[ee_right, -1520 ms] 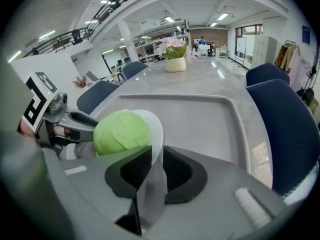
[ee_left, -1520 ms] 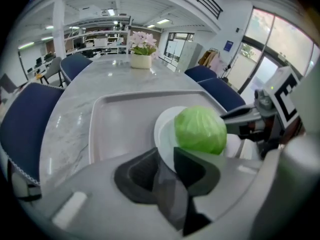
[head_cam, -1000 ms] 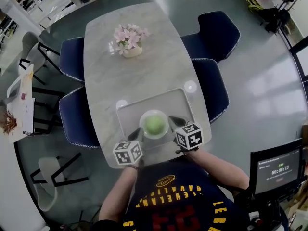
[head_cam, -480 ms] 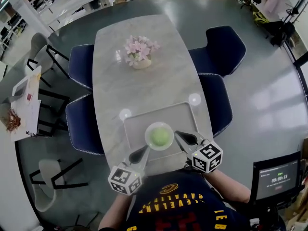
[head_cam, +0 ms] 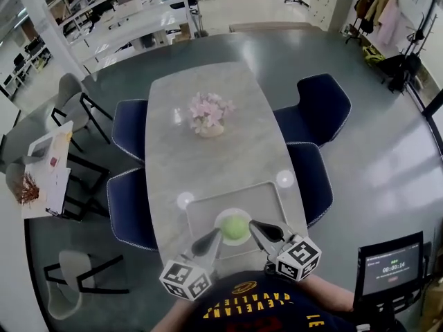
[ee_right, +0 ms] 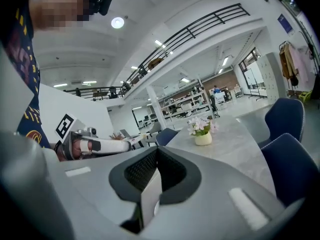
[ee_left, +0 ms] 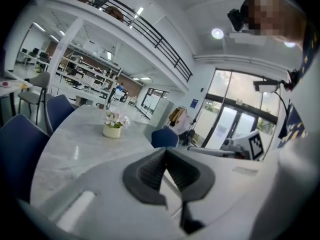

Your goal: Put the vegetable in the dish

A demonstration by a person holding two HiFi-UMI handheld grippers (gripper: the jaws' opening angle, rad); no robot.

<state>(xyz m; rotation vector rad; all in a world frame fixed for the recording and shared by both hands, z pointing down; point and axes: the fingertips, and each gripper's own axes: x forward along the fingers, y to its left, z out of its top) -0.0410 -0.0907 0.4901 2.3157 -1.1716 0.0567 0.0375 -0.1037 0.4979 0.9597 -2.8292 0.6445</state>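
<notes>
One vegetable (head_cam: 235, 227) in one dish (head_cam: 221, 220) on one tray (head_cam: 205, 209); four chairs (head_cam: 131, 130) round the bench (head_cam: 201, 161). Beside the dish, left gripper (head_cam: 217, 234) and right gripper (head_cam: 255, 225); fingers (ee_left: 150, 171) pressed together, empty.

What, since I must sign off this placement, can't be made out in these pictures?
Vegetable: head view, too small to name its kind.
Dish: in neither gripper view; it lies below their frame.
Screen: head view, its small print is unreadable.

left gripper (head_cam: 214, 235), right gripper (head_cam: 255, 225): grey, black ribbed jaws, white marker cubes (head_cam: 185, 279) | shirt (head_cam: 263, 313): navy, yellow-red print
</notes>
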